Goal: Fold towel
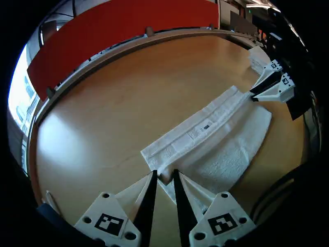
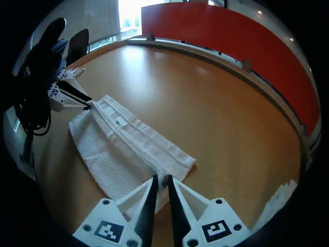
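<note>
Grippers: left gripper (image 1: 165,178) and right gripper (image 2: 161,179) each clamped a towel (image 1: 214,140) end | towel lay part-folded, well clear of the tabletop's (image 1: 123,103) far edge | shallow pinch could slip; uneven lift would skew fold

White terry towel (image 1: 222,152), orange-brown wooden table (image 1: 123,107) (red panel (image 1: 123,33) behind)
</note>
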Tool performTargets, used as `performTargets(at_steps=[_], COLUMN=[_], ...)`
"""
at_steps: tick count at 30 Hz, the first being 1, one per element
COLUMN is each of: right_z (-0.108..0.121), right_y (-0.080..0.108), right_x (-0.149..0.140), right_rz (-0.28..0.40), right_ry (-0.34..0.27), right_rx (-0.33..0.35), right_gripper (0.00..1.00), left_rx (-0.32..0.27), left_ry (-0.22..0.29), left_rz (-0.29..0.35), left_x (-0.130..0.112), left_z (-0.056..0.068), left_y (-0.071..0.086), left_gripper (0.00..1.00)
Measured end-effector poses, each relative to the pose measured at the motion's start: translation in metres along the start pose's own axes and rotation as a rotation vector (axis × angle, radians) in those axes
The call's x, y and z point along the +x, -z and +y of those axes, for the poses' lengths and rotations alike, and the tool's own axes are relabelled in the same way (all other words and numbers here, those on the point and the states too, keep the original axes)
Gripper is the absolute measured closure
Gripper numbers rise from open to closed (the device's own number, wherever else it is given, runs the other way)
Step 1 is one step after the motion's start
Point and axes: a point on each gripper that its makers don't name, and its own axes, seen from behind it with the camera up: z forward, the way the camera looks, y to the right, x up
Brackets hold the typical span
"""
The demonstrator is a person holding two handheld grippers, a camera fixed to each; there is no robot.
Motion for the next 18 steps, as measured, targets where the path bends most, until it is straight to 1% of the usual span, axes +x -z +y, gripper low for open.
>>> performTargets(at_steps=[4,6,10,12,14,16,18], right_z=[0.003,0.006,0.013,0.017,0.021,0.025,0.030], right_y=[-0.001,-0.001,-0.002,-0.003,-0.003,-0.003,-0.003], right_x=[0.002,0.004,0.005,0.006,0.007,0.008,0.008], right_rz=[0.004,0.005,0.007,0.008,0.011,0.013,0.015], right_ry=[0.001,0.002,0.006,0.009,0.012,0.014,0.016], right_rx=[-0.004,-0.011,-0.032,-0.047,-0.062,-0.075,-0.088], right_gripper=[0.81,0.77,0.64,0.50,0.36,0.34,0.29], left_rx=[0.013,0.020,0.037,0.048,0.060,0.070,0.078], left_ry=[-0.010,-0.014,-0.022,-0.026,-0.029,-0.030,-0.030], left_rz=[0.004,0.005,0.007,0.007,0.007,0.008,0.009], left_x=[0.003,0.004,0.006,0.007,0.008,0.009,0.009], left_z=[-0.004,-0.007,-0.012,-0.015,-0.018,-0.021,-0.023], left_y=[-0.002,-0.003,-0.005,-0.006,-0.006,-0.006,-0.005], left_gripper=[0.65,0.63,0.59,0.55,0.47,0.39,0.35])
